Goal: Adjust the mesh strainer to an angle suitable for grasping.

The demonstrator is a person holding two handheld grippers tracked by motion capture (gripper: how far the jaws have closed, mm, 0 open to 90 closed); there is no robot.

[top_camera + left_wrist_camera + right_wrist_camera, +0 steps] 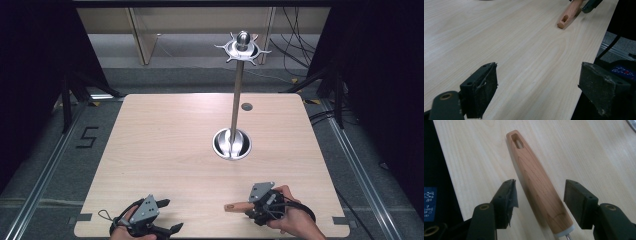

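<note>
Looked like a lab recording rig: wooden tabletop (165, 165) ringed by black curtains (30, 75), floor rails (45, 175), loose cables (295, 45), floor marker "5" (88, 137).

Black left claw (169, 216), grey three-cornered plates, screwed pads, looping cables

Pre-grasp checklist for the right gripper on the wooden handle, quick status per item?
1. Right gripper open: ok, jaws apart.
2. Wooden handle between the jaws: ok, one jaw on each side of it.
3. Pads touching the handle: not ok, gaps show on both sides.
4. Handle lying flat on the table: ok.
5. Left gripper open with nothing between its jaws: ok.
6. Tool end past the white collar: cannot tell, cut off.
</note>
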